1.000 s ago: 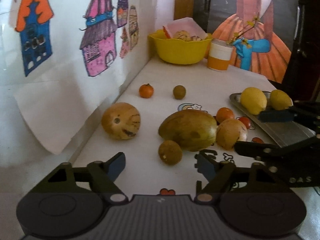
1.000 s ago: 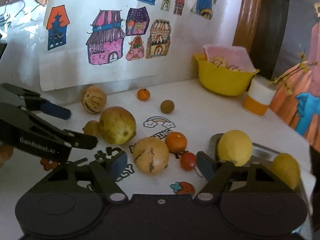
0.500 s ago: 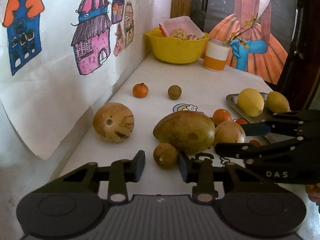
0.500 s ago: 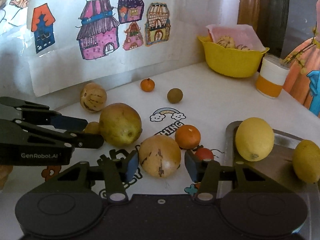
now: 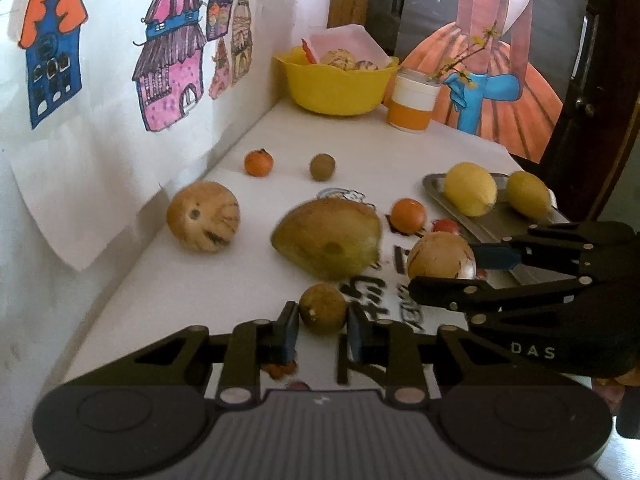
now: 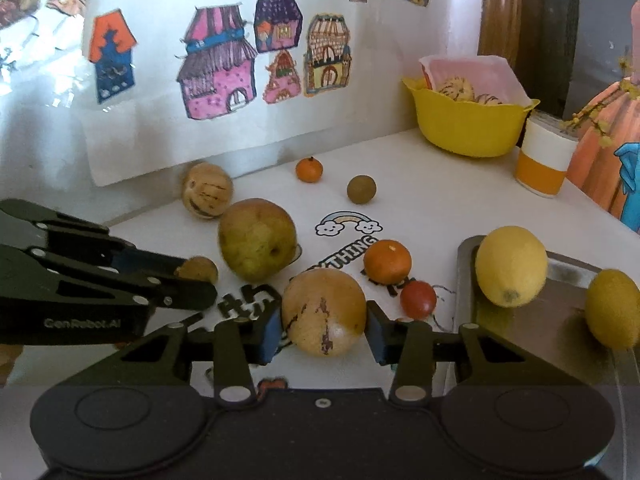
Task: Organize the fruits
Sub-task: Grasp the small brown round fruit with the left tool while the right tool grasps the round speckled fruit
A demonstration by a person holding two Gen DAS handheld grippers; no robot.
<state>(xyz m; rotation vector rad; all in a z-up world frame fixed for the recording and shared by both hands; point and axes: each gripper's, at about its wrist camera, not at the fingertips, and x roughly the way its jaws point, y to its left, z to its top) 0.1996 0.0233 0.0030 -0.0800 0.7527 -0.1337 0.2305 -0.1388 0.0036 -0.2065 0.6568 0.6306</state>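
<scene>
My left gripper (image 5: 322, 326) is shut on a small brown round fruit (image 5: 323, 307) that rests on the white table, its blue pads pressing both sides. In the right wrist view my right gripper (image 6: 324, 334) is shut on a tan round fruit (image 6: 323, 310) with dark cracks, also low on the table. A large green-yellow mango (image 5: 328, 238) lies between the two held fruits. Behind it are an orange (image 6: 387, 262) and a red tomato (image 6: 418, 300). A striped tan melon (image 5: 203, 216) sits by the wall. Two lemons (image 5: 471, 194) lie on the metal tray (image 6: 560, 320).
A tangerine (image 5: 259, 163) and a small olive-brown fruit (image 5: 322, 167) sit farther back. A yellow bowl (image 5: 340, 84) holding striped fruit and an orange-and-white cup (image 5: 412, 104) stand in the far corner. The wall with paper drawings runs along the left.
Both grippers moved forward and narrowed from wide open. The left closed onto the small brown fruit, the right onto the tan round fruit.
</scene>
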